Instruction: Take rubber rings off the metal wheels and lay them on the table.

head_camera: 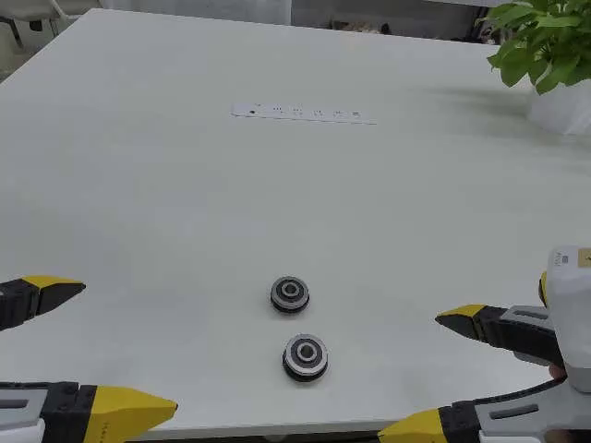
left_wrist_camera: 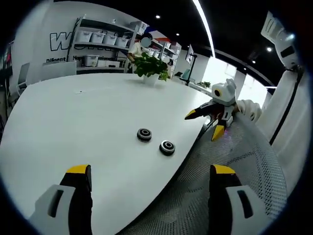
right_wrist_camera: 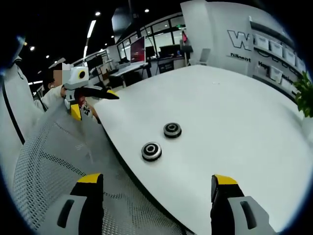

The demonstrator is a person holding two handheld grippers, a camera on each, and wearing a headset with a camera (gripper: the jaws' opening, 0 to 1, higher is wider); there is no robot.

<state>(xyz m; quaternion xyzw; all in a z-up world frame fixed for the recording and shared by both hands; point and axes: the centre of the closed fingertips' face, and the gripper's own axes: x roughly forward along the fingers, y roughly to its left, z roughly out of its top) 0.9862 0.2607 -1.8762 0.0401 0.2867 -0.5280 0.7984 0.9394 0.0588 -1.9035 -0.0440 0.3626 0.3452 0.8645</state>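
Two metal wheels with black rubber rings lie flat on the white table near its front edge: a far wheel (head_camera: pixel 290 294) (left_wrist_camera: pixel 144 134) (right_wrist_camera: pixel 172 129) and a near wheel (head_camera: pixel 306 357) (left_wrist_camera: pixel 167 147) (right_wrist_camera: pixel 151 151). My left gripper (head_camera: pixel 88 346) (left_wrist_camera: pixel 151 176) (right_wrist_camera: pixel 93 104) hovers open at the left of the wheels, well apart from them. At the right, my right gripper (head_camera: pixel 434 374) (right_wrist_camera: pixel 157 186) (left_wrist_camera: pixel 204 123) is also open, its yellow tips pointing toward the wheels. Nothing is between either pair of jaws.
A white power strip (head_camera: pixel 303 113) lies flat further back on the table. A potted green plant (head_camera: pixel 545 55) (left_wrist_camera: pixel 150 68) stands at the far right corner. A mesh chair back (left_wrist_camera: pixel 230 166) sits below the table's front edge (head_camera: pixel 277 429). Shelves line the back wall.
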